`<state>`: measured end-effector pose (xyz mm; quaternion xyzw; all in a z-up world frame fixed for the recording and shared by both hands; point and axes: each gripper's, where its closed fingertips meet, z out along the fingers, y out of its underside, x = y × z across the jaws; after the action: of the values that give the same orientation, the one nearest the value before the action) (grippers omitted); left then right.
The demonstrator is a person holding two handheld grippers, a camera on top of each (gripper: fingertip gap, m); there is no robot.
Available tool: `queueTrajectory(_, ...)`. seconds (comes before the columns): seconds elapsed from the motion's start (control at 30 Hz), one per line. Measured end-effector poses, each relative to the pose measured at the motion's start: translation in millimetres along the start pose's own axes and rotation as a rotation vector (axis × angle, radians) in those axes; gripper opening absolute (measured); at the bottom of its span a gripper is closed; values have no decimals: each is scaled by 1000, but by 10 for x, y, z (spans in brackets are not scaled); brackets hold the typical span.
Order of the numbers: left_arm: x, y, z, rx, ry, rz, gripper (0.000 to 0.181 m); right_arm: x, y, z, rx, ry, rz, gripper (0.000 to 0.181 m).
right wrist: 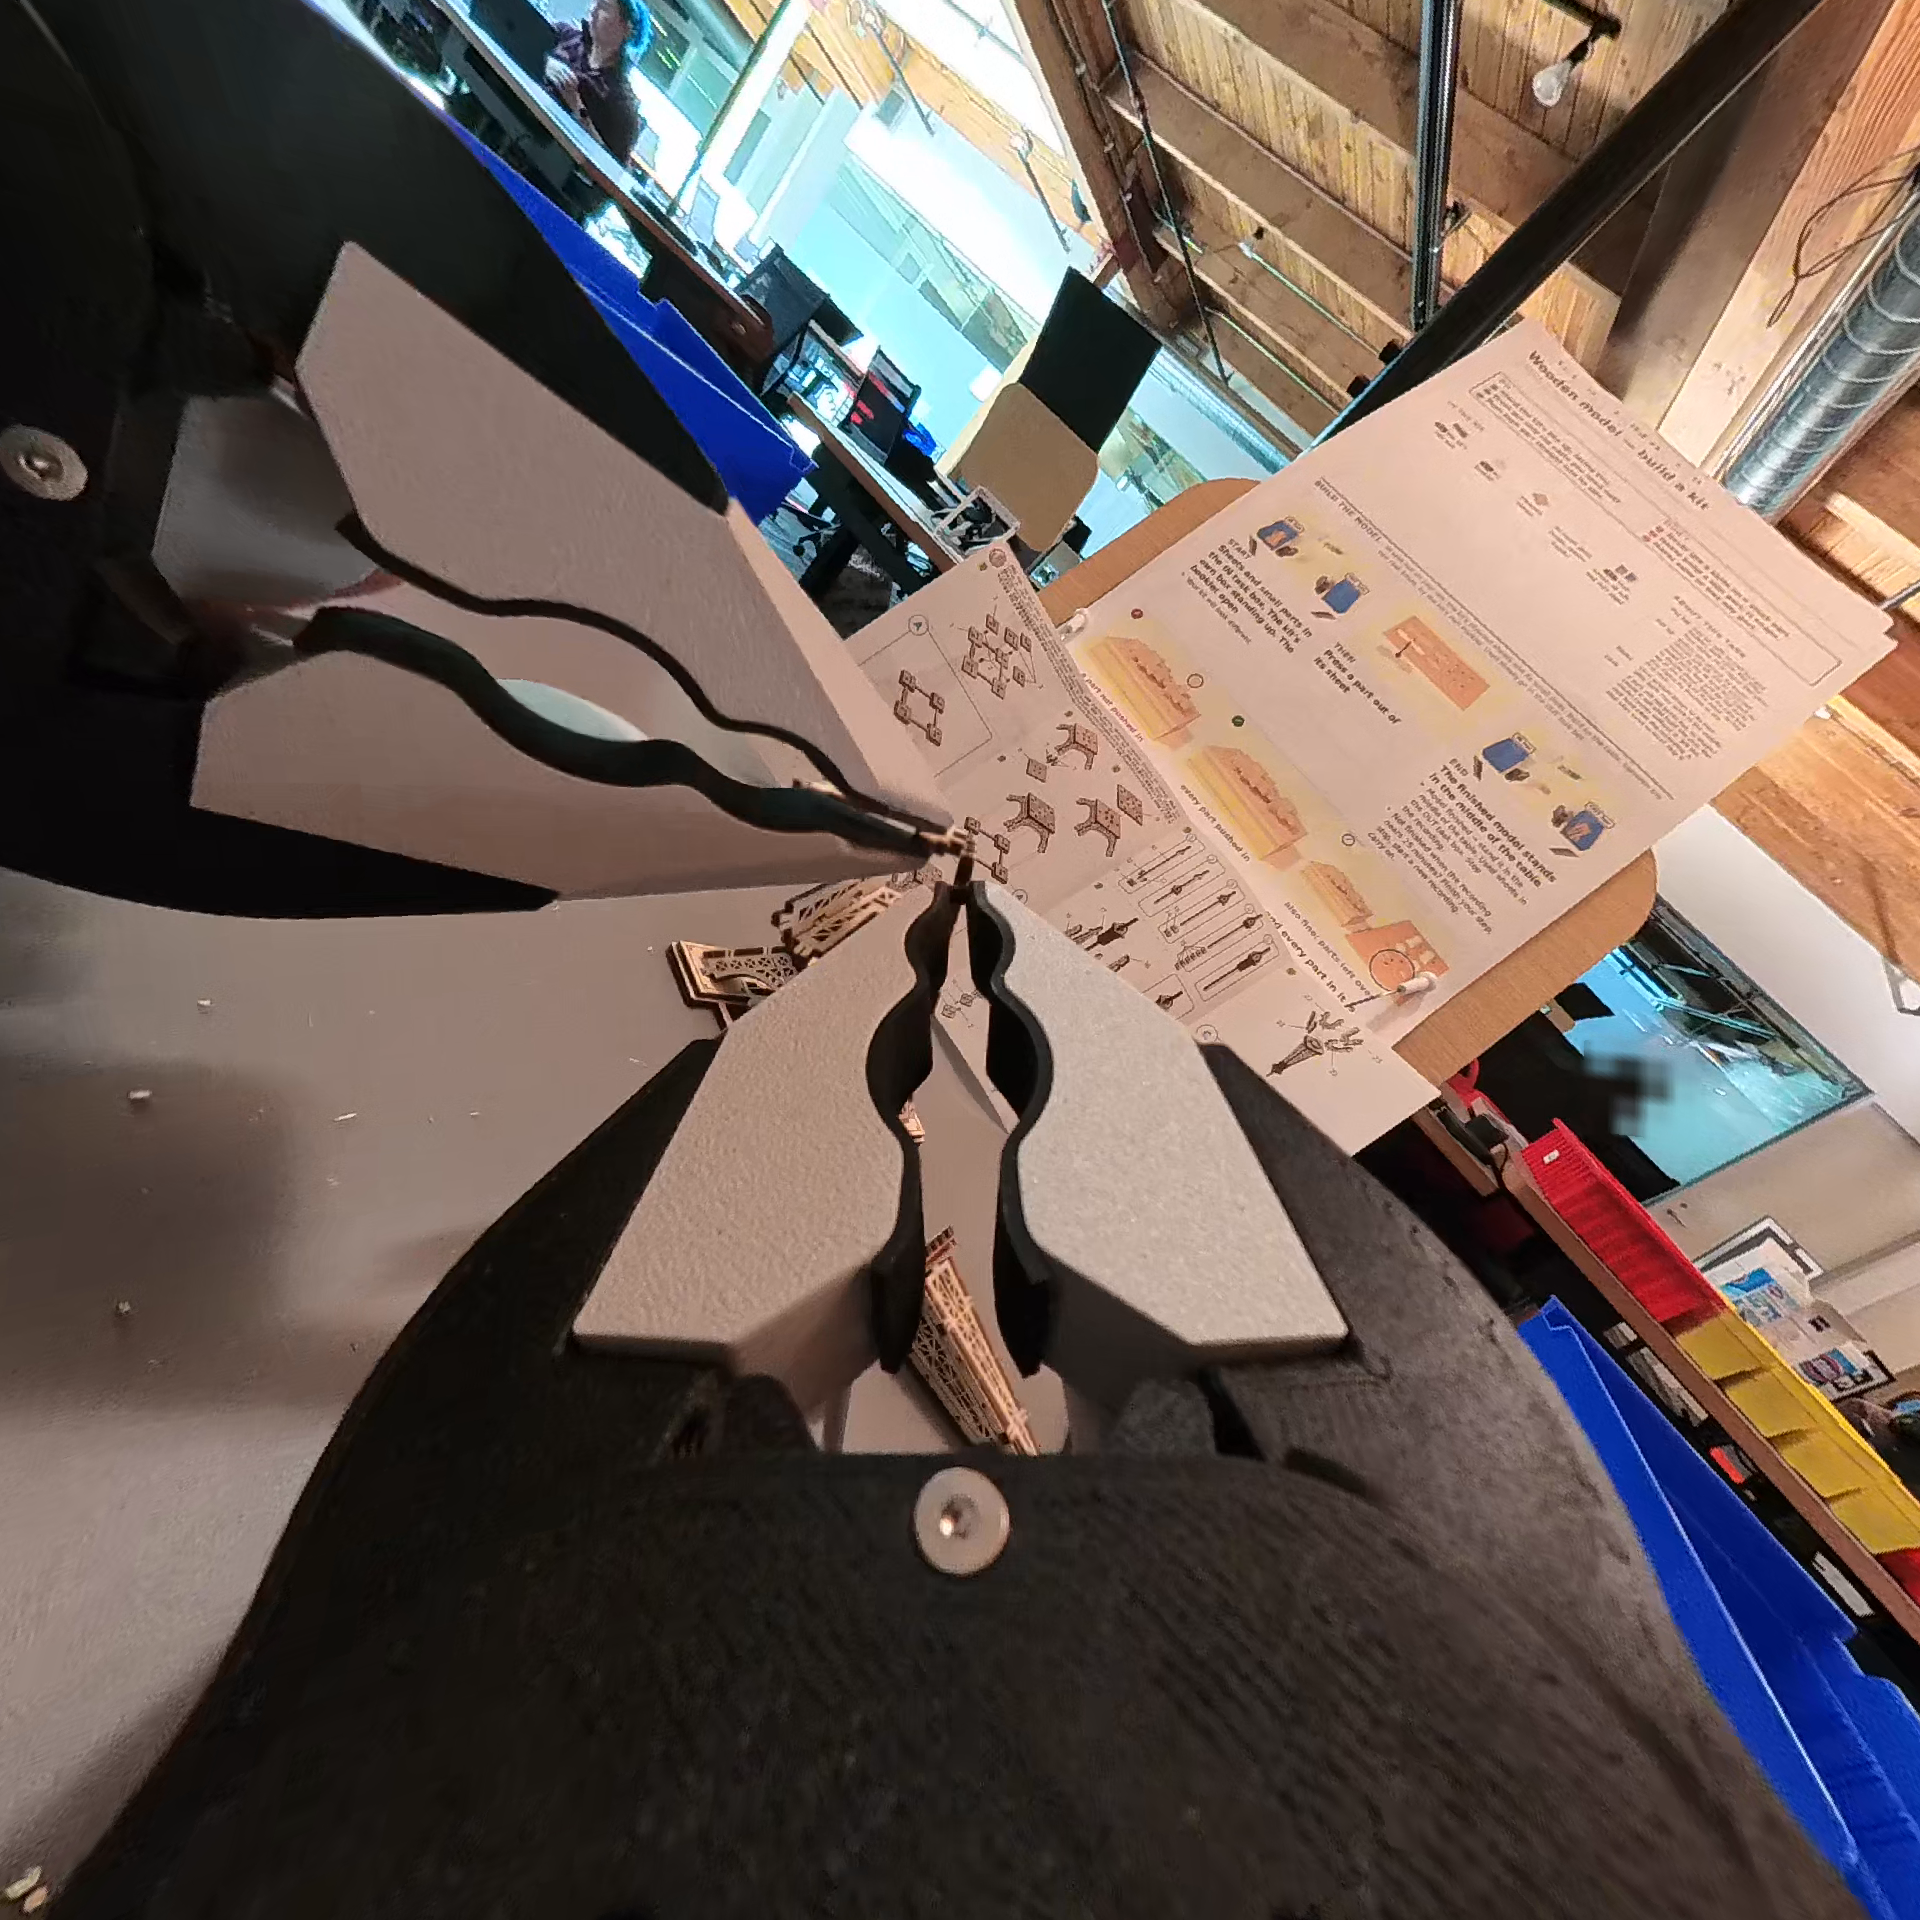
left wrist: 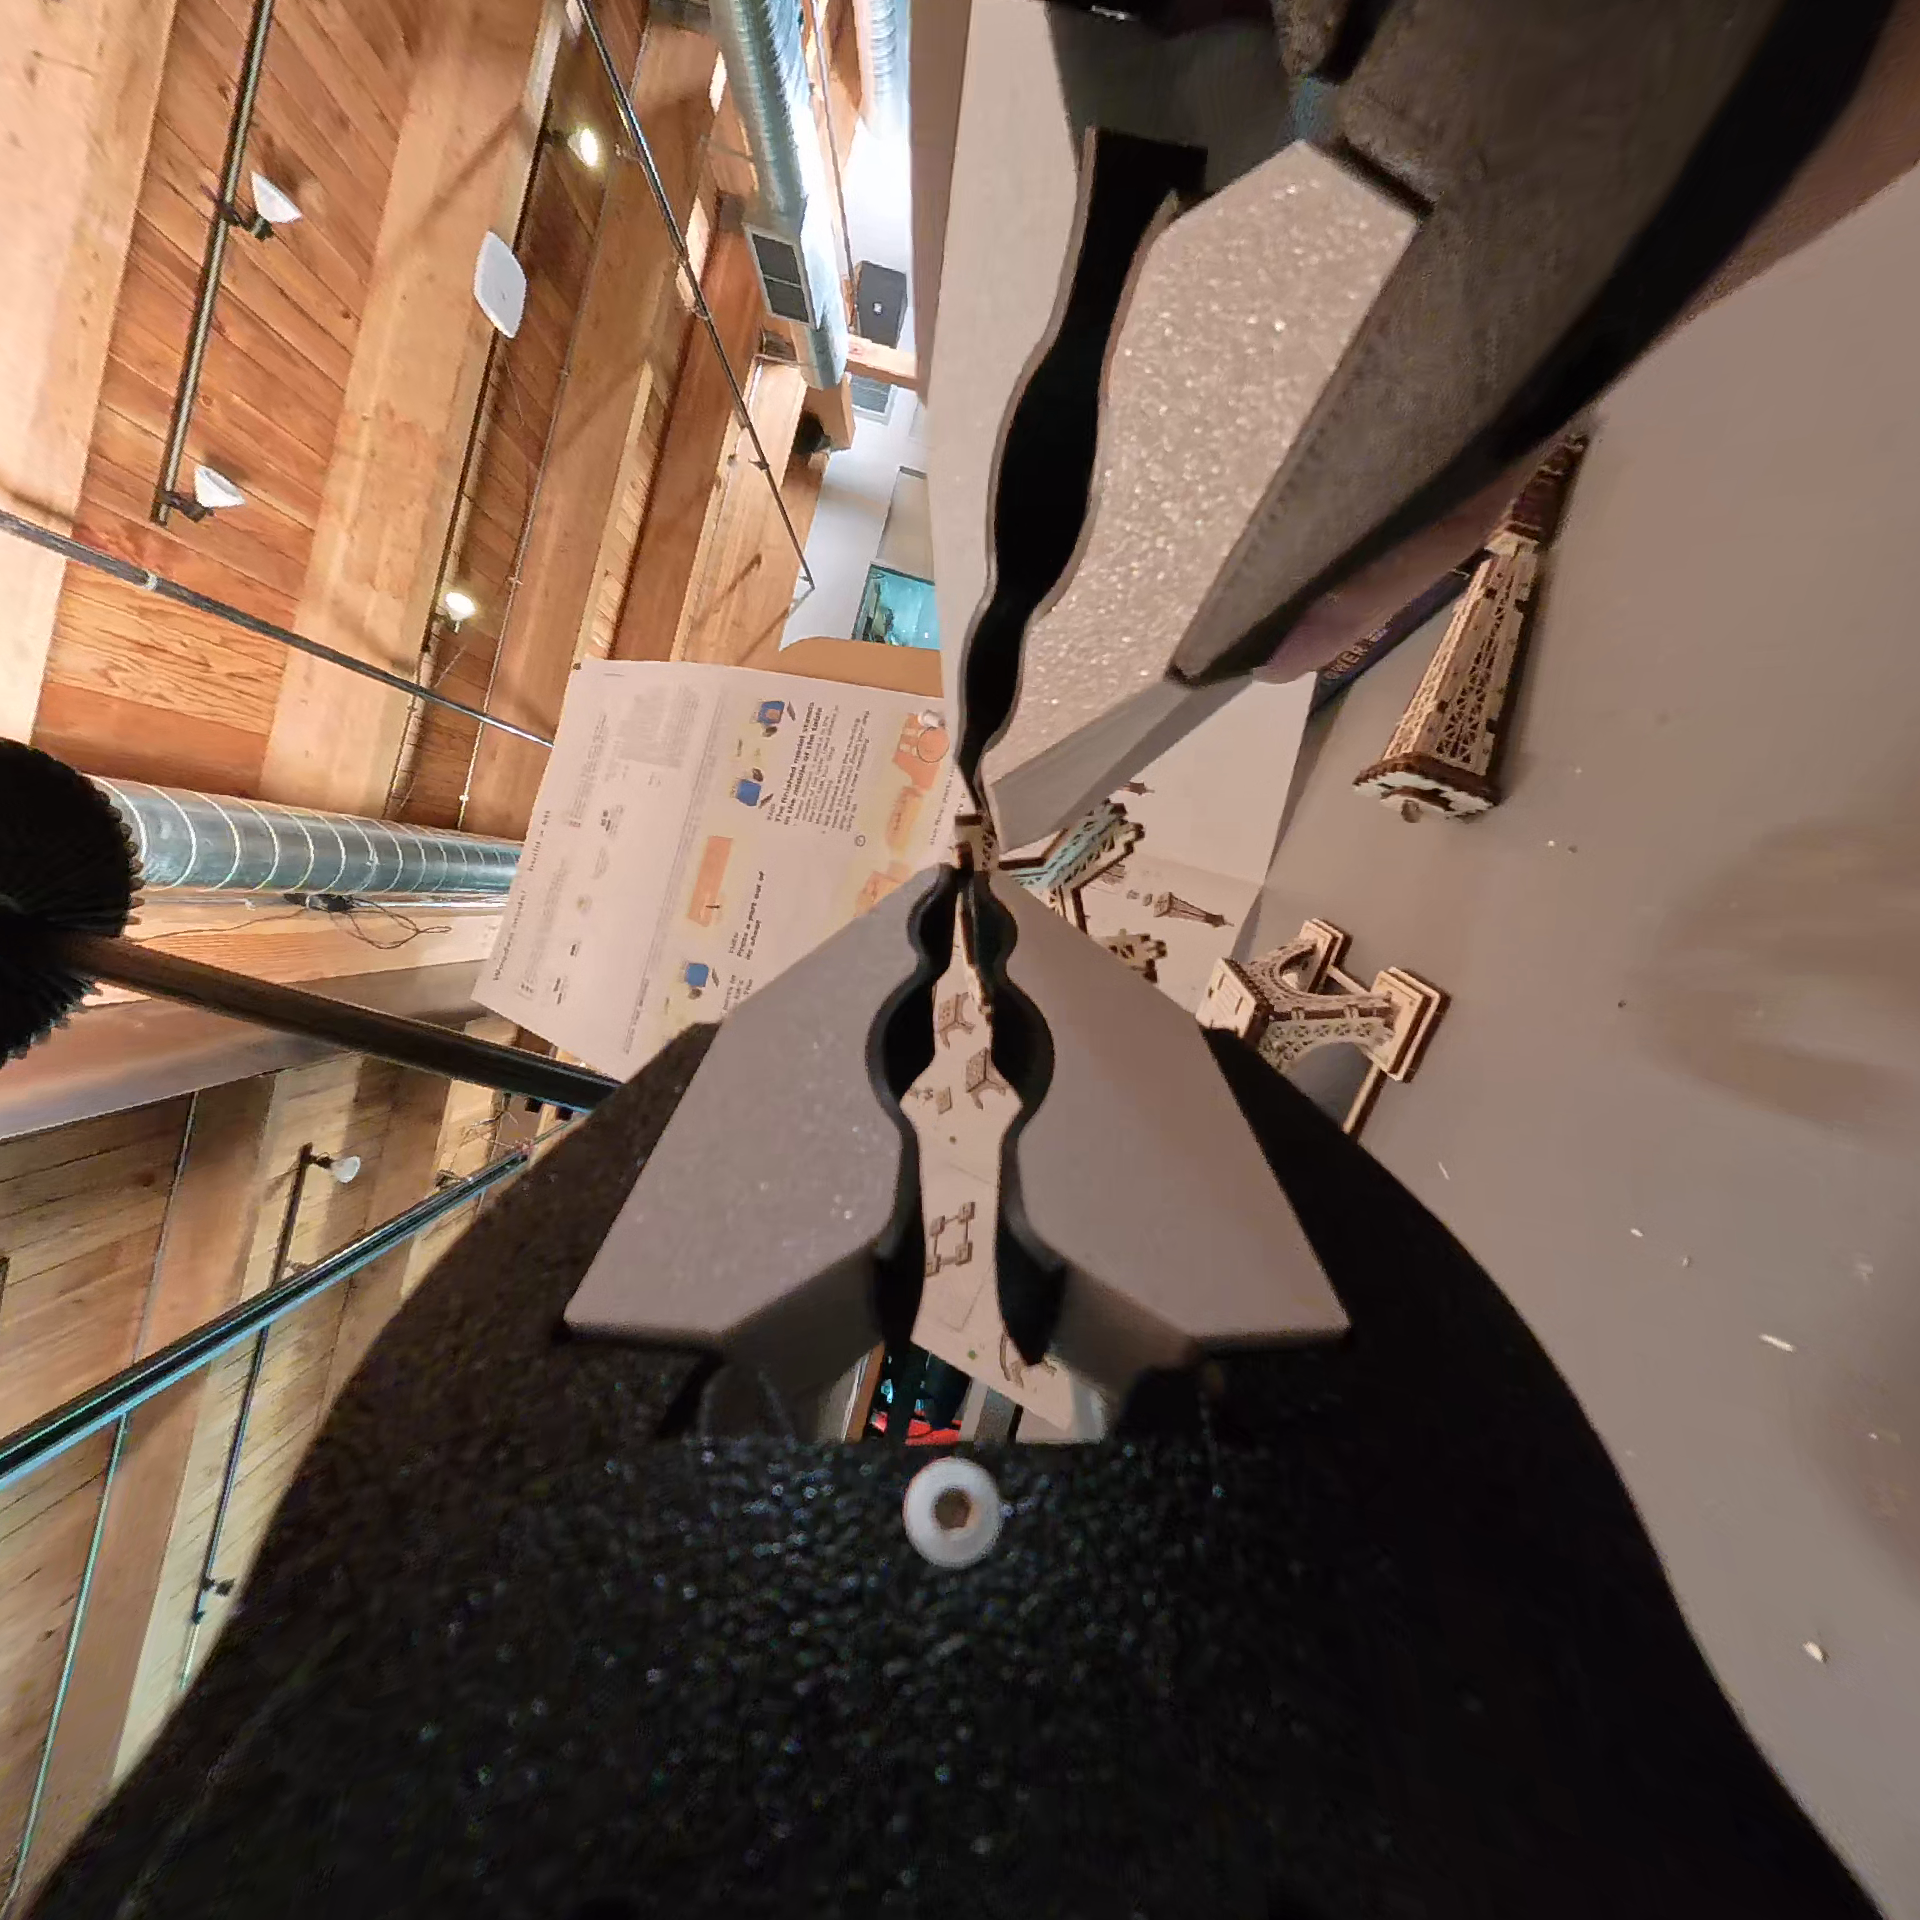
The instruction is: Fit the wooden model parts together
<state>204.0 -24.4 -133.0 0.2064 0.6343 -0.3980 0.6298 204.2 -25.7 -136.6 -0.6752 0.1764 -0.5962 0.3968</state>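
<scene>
Two grippers meet tip to tip: your left gripper [left wrist: 964, 883] and right gripper [right wrist: 951, 899] each pinch a small wooden part [right wrist: 958, 844] above the grey tabletop [left wrist: 1662, 1039], where tower sections [left wrist: 1455, 686] lie beside the instruction sheet [right wrist: 1455, 644].

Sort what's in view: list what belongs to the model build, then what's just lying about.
For the build:
- left gripper and right gripper, tips meeting on a small wooden part
- arched tower base
- tower spire section
- instruction sheets

Lying about:
- wood crumbs on the table
- blue bins
- red bin
</scene>
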Motion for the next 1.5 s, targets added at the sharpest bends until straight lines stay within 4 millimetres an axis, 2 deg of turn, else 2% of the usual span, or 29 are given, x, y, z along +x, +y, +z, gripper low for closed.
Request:
queueTrajectory(1.17, -15, 28, 9, -1, 2, -61, 0, -28, 1, 18, -7, 10, -86, 1)
queueTrajectory(1.5, 9, 21, 2, 13, 1, -35, 1, -36, 4, 10, -8, 2, -52, 0)
